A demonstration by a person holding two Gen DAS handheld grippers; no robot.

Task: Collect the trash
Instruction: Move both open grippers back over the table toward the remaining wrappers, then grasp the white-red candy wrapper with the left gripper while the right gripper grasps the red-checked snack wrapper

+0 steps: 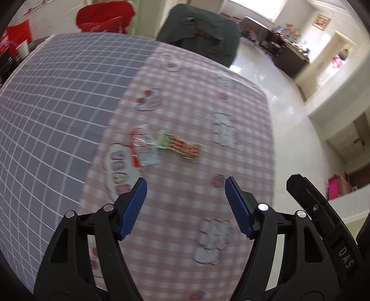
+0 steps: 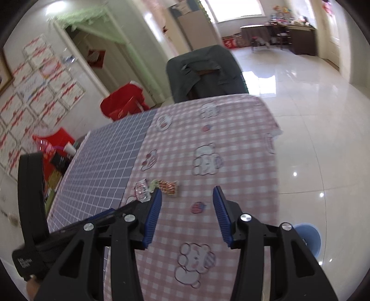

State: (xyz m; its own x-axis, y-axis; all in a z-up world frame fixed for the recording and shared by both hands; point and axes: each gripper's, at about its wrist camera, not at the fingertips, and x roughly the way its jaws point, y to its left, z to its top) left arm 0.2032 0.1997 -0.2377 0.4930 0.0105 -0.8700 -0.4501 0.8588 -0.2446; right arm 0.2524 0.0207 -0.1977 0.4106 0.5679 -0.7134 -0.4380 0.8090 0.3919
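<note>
Two pieces of trash lie side by side on the pink checked tablecloth (image 1: 175, 208). One is a crumpled silver and red wrapper (image 1: 144, 148), also in the right wrist view (image 2: 141, 190). The other is a flat green, red and yellow wrapper (image 1: 178, 144), also in the right wrist view (image 2: 167, 186). My left gripper (image 1: 186, 187) is open and empty, hovering above the cloth short of both wrappers. My right gripper (image 2: 186, 195) is open and empty, just right of the wrappers. The left gripper's body (image 2: 69, 227) shows at the lower left of the right wrist view.
A blue grid cloth (image 1: 57, 104) covers the table's left half. A dark green covered chair (image 1: 201, 32) stands at the far edge. Red bags (image 1: 104, 17) and a white cup (image 1: 22, 49) sit beyond the table. A blue bin (image 2: 311, 236) stands on the floor at the right.
</note>
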